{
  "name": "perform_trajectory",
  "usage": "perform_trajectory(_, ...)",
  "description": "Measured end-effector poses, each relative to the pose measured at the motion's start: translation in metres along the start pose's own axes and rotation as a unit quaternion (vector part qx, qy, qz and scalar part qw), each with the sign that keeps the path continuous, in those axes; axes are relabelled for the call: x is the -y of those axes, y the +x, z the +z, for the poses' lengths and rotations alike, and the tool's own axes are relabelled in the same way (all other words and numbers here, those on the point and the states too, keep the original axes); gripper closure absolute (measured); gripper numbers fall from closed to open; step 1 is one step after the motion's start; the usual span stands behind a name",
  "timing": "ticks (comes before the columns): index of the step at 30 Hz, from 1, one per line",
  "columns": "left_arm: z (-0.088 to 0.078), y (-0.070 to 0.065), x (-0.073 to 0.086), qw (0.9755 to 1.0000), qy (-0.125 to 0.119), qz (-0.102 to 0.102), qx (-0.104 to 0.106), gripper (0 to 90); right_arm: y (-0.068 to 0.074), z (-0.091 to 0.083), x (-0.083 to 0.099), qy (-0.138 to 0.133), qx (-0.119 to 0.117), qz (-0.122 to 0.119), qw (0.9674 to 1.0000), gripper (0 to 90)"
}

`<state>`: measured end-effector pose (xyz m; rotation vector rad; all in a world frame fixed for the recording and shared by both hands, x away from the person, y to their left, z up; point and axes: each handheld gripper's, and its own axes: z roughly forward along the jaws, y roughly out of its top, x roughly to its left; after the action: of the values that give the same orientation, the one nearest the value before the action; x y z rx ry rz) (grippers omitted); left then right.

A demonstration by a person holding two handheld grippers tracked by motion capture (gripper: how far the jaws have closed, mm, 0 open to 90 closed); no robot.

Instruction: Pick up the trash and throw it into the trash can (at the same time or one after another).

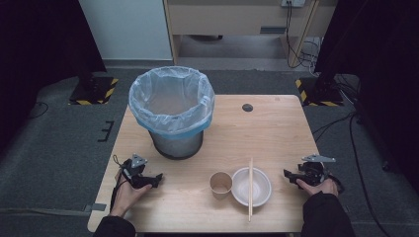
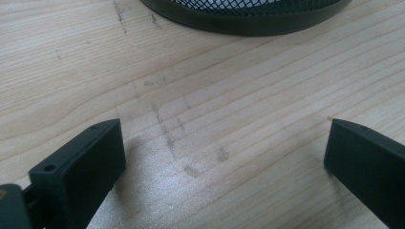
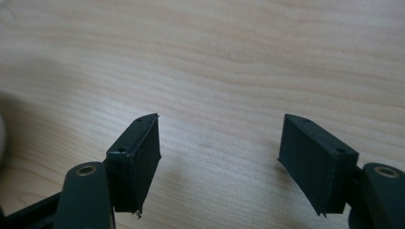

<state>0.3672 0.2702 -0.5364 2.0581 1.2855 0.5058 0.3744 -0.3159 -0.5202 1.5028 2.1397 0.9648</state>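
While apart, bowl (image 1: pixel 251 186) just beside right claw (image 1: pixel 290 176), prob. untouched

**Two hand-held grippers resting on a wooden table with a bin, cup and bowl**

Seen from above, a pale wooden table (image 1: pixel 276 123) holds a mesh waste bin (image 1: pixel 172 112) lined with a clear bag at its far left. Near the front edge stand a brown paper cup (image 1: pixel 221 183) and, just beside it, a white bowl (image 1: pixel 251 186) with a chopstick (image 1: pixel 250 189) laid across it. The left gripper (image 1: pixel 157 177) and right gripper (image 1: pixel 288 175) rest at either side, both pointing inward.
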Motion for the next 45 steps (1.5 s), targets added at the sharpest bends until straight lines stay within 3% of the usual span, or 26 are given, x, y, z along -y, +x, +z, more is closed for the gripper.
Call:
perform_trajectory(2,0.0,0.0,0.0,1.0,-0.002,-0.003,0.001,0.0,0.001,-0.003,-0.003,-0.01,-0.003,0.004,0.9999,31.2)
perform_trajectory(5,0.001,0.0,-0.001,1.0,0.001,-0.002,-0.006,0.0,0.005,-0.015,-0.012,-0.046,-0.006,0.008,0.9989,31.1)
perform_trajectory(9,0.001,-0.001,0.0,0.9999,0.002,-0.001,-0.01,0.0,0.013,-0.026,-0.02,-0.062,-0.01,0.014,0.9979,32.9)
perform_trajectory(18,0.0,-0.005,0.0,0.9999,0.002,-0.002,-0.011,0.0,0.05,-0.051,-0.035,-0.101,-0.026,-0.042,0.9937,34.0)
perform_trajectory(30,0.002,-0.009,-0.001,1.0,0.003,0.002,-0.007,0.0,0.083,-0.051,-0.044,-0.097,-0.054,-0.084,0.9903,35.7)
perform_trajectory(34,0.002,-0.009,-0.001,1.0,0.003,0.002,-0.007,0.0,0.093,-0.047,-0.043,-0.094,-0.083,-0.075,0.9893,39.8)
perform_trajectory(38,0.002,-0.01,-0.001,1.0,0.003,0.003,-0.006,0.0,0.104,-0.035,-0.037,-0.069,-0.092,-0.086,0.9896,41.2)
perform_trajectory(45,0.002,-0.01,-0.001,1.0,0.003,0.002,-0.006,0.0,0.118,-0.024,-0.031,-0.052,-0.123,-0.075,0.9882,46.0)
